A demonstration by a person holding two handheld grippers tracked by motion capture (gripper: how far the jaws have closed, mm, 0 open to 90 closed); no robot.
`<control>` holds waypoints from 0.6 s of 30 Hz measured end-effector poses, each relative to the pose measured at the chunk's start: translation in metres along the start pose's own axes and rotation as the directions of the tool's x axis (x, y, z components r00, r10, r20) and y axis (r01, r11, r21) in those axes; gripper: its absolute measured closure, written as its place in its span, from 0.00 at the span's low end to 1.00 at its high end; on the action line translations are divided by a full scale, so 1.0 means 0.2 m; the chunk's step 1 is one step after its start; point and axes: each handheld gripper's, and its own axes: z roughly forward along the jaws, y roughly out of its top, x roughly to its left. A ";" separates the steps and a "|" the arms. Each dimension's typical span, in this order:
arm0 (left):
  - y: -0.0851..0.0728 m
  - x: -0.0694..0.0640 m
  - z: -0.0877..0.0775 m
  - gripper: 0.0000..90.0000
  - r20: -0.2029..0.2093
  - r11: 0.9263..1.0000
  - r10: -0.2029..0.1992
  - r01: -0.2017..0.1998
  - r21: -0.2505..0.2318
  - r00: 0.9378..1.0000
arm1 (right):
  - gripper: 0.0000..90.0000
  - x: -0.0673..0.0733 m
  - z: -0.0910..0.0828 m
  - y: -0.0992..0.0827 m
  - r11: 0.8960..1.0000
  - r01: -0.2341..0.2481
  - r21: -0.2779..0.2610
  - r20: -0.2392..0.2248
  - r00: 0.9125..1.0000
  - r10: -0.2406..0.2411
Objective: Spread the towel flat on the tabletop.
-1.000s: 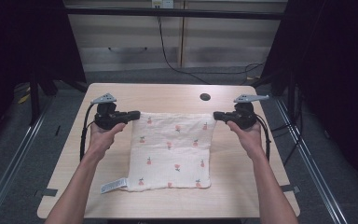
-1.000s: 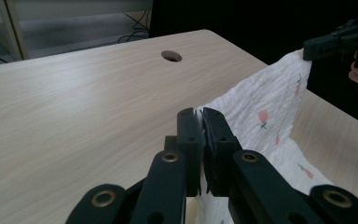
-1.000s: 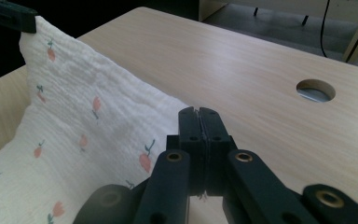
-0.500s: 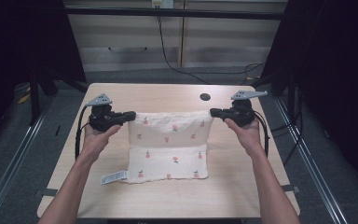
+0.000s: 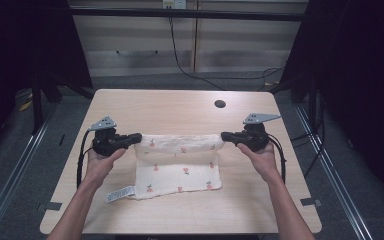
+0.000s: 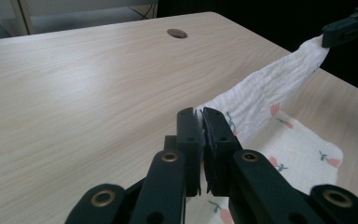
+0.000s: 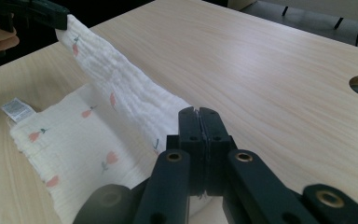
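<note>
I had both grippers clamped on the cloth (image 5: 180,162), one far corner each. The left gripper (image 5: 134,139) pinched the far left corner, its jaws pressed together with a sliver of white fabric between the pads; in the left gripper view the same left gripper (image 6: 200,116) showed the fabric edge caught right at the tips. The right gripper (image 5: 226,136) pinched the far right corner, and in the right gripper view that right gripper (image 7: 199,116) was clenched, with the cloth running out from under the jaws.

The far edge of the cloth was lifted off the table (image 5: 170,107) and stretched in a band between the two grippers, sagging a little in the middle. The near part lay flat on the wood, so the cloth was bent along a crease, the raised strip leaning over the flat part. White crinkled fabric, small pink flower print.

A white care label (image 5: 120,194) stuck out at the near left corner, lying flat on the table. My hands came in from the near edge, left hand (image 5: 100,162) and right hand (image 5: 262,157) well apart. A round cable hole (image 5: 220,104) sat in the table beyond the cloth, toward the right, clear of it.
</note>
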 end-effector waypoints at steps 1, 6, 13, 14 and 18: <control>0.00 -0.01 -0.01 0.96 0.004 1.000 0.002 -0.002 -0.001 1.000 | 0.99 0.00 -0.01 -0.01 1.000 0.002 -0.002 -0.001 1.000 -0.002; -0.01 -0.07 -0.04 0.96 0.009 1.000 0.017 -0.017 -0.015 1.000 | 0.99 0.03 -0.05 -0.04 1.000 0.005 -0.022 -0.009 1.000 -0.005; -0.06 -0.13 -0.09 0.96 0.013 0.999 0.027 -0.027 -0.016 1.000 | 0.99 0.08 -0.09 -0.11 1.000 0.014 -0.027 -0.020 1.000 -0.014; -0.07 -0.13 -0.09 0.96 0.010 0.999 0.036 -0.036 -0.013 0.999 | 0.99 0.09 -0.10 -0.12 0.999 0.015 -0.029 -0.022 1.000 -0.015; -0.13 -0.14 -0.10 0.96 0.016 1.000 0.030 -0.030 -0.004 0.999 | 0.99 0.11 -0.11 -0.17 1.000 0.016 -0.018 -0.024 1.000 -0.016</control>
